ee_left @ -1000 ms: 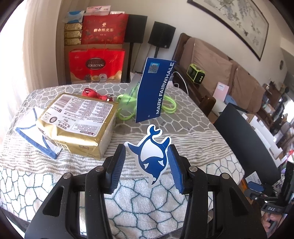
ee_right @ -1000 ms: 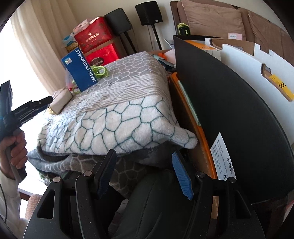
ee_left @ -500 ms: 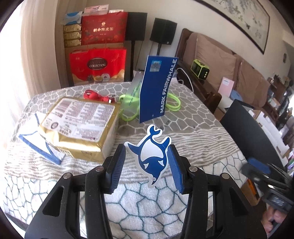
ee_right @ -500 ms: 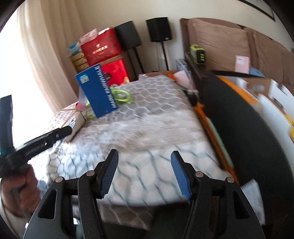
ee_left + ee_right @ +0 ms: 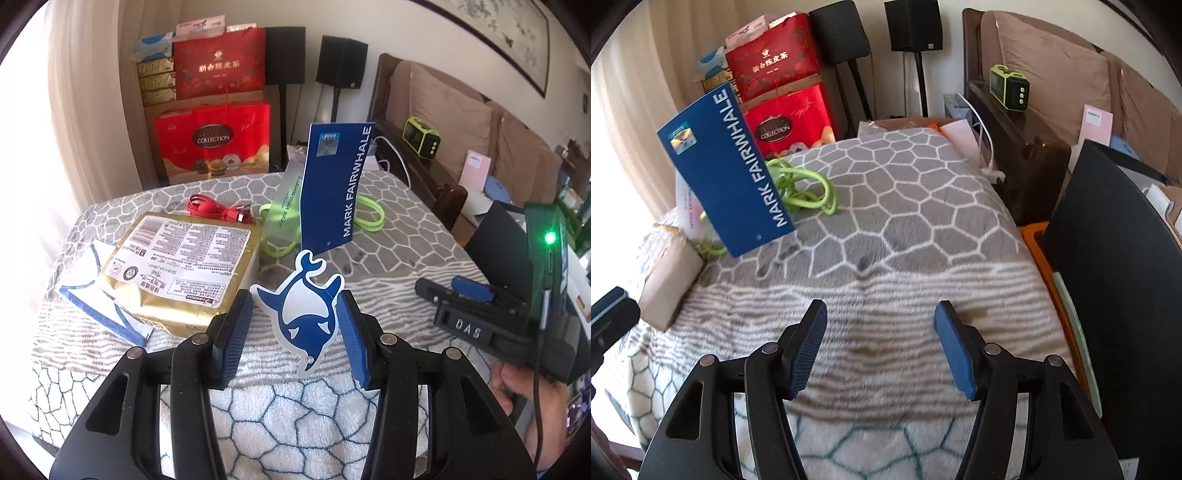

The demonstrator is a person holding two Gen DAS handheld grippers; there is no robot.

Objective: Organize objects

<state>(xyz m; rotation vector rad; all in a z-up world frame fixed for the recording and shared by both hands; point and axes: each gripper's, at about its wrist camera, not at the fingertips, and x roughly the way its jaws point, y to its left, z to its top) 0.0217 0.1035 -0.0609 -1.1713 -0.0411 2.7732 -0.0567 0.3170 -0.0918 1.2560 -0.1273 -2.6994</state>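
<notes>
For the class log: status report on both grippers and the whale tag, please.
Left gripper shut on whale tag, blue card attached. Right gripper open, empty. Nothing blocking.

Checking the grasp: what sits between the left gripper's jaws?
In the left wrist view, a whale-shaped tag sits between the left gripper jaws, joined to a blue card.

Both wrist cameras look steeply down from close over the near edge of the blanket-covered table (image 5: 369,266), facing its far edge; both catch the blue card (image 5: 334,184) and green cable (image 5: 809,188).
</notes>
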